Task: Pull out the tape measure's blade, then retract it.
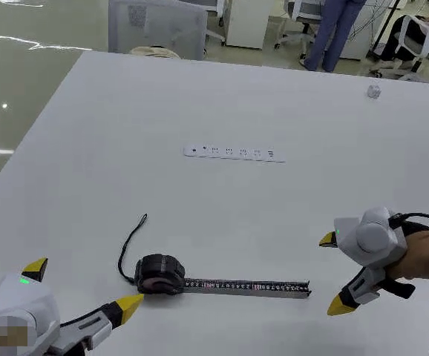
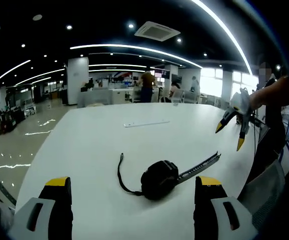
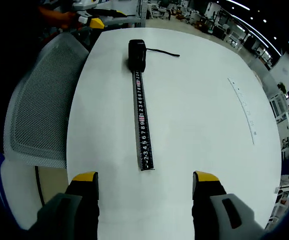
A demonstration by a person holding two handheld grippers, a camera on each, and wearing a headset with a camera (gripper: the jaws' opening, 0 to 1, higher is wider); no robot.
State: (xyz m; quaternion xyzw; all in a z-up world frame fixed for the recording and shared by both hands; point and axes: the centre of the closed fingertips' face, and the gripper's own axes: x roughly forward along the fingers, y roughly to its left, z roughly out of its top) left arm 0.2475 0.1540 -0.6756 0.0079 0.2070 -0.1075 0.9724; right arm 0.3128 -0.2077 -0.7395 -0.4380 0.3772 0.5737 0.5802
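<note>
On the white table [image 1: 200,96] in front of you, the tape measure [image 1: 159,274] is lying with its blade [image 1: 248,287] drawn out flat toward your right, and neither gripper is touching it. Your left gripper [image 1: 82,286] is hovering just beside the case [image 2: 159,178] with its jaws apart, and your right gripper [image 1: 334,271] is hanging near the blade's tip, jaws likewise apart. Judging by that, the pulling-out part is looking done and the retracting is coming up, which is calling for you to steady the case with the left gripper and get the blade sliding back in, guiding the tip so it isn't whipping.
</note>
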